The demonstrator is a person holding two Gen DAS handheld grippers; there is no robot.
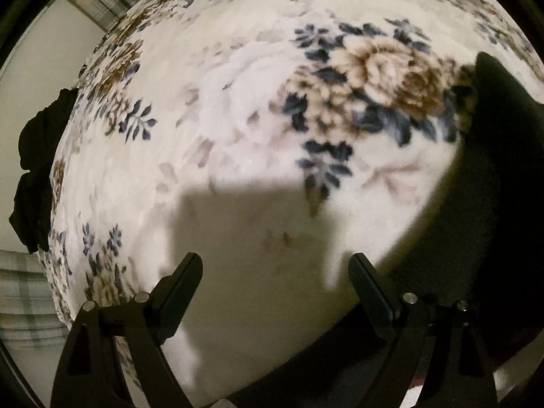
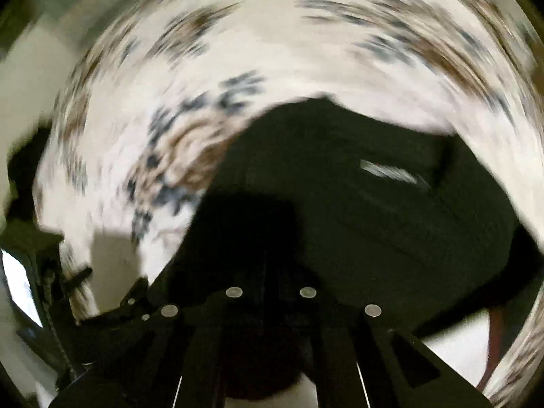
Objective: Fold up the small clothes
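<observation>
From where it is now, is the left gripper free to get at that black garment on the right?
Probably yes. The left gripper stands open and empty over the flowered blanket, and nothing lies between it and the black garment at its right.

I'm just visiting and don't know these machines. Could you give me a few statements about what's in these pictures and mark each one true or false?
1. The left tongs stand wide open with nothing between them. True.
2. The surface is covered by a plain red blanket. False: the blanket is white with brown and dark blue flowers.
3. A black garment lies right in front of the right tongs. True.
4. The right tongs stand wide open. False: they are shut; the blur and dark cloth hide whether they pinch the garment.
5. Another dark piece of clothing hangs at the blanket's left edge in the left camera's view. True.
</observation>
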